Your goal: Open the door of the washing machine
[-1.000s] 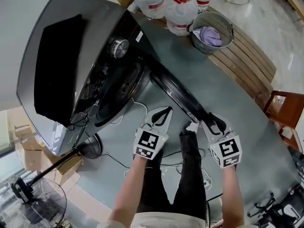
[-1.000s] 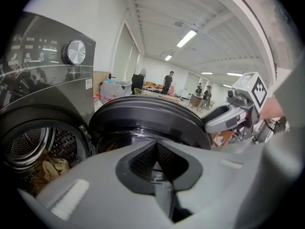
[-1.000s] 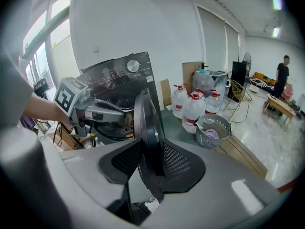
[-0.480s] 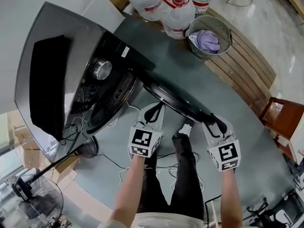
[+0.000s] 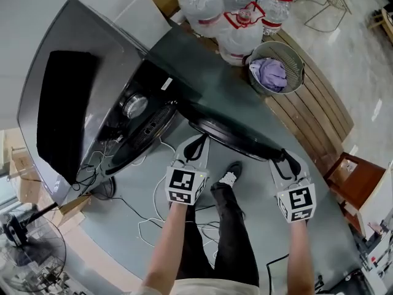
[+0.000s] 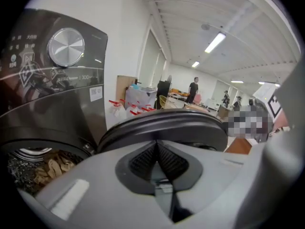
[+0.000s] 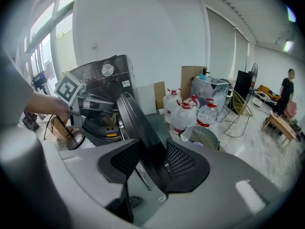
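Note:
The dark grey washing machine (image 5: 80, 91) stands at the left with its round black door (image 5: 233, 134) swung wide, edge-on toward me. My right gripper (image 5: 285, 160) is at the door's free end. In the right gripper view the door rim (image 7: 136, 123) runs between the jaws of that gripper (image 7: 152, 161), which are opening, and the pads look just off it. My left gripper (image 5: 198, 145) is shut and empty, close under the door (image 6: 162, 125) near its hinge side. Laundry shows in the drum opening (image 6: 33, 161).
Water jugs (image 5: 239, 17) and a metal basket holding purple cloth (image 5: 276, 66) stand behind the door on wooden slats (image 5: 313, 103). A wooden chair (image 5: 347, 177) is at right, a floor fan (image 5: 24, 251) at lower left. Cables (image 5: 147, 220) lie beside my legs (image 5: 227, 226).
The door has swung farther from the machine, with my right gripper moving right along with its free end. My left gripper drifted a little left and stayed shut.

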Demonstrator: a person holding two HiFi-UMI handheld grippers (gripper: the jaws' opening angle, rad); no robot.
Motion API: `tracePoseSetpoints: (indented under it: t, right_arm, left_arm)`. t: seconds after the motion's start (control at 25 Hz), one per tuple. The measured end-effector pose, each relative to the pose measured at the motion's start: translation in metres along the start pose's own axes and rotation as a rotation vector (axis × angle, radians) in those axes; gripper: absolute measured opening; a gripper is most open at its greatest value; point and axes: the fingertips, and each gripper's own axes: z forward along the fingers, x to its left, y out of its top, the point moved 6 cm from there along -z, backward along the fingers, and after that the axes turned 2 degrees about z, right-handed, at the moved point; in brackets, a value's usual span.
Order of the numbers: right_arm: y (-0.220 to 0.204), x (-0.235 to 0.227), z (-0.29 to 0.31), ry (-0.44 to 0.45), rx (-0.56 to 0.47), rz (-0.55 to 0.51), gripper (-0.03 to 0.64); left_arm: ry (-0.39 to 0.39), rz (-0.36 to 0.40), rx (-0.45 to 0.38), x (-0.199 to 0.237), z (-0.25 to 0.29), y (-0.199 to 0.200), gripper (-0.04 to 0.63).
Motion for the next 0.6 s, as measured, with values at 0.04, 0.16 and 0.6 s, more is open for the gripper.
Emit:
tracePoseSetpoints:
  t: [0.04,0.16,0.6]
  right_arm:
    - [0.005,-0.006,0.003,-0.019,-0.009,-0.001,0.146]
    - [0.019,-0.022,0.011,-0.088,-0.037,0.002,0.144]
    - [0.064,-0.073,0.052,-0.181,-0.129,0.043,0.08]
  left_arm:
    - [0.011,-0.002,-0.005,0.004,0.002,0.004,0.057]
    - [0.042,-0.008,-0.019,0.016,0.004,0.01,0.057]
    - [0.086,-0.025,-0.033,0.035,0.032,0.025,0.057]
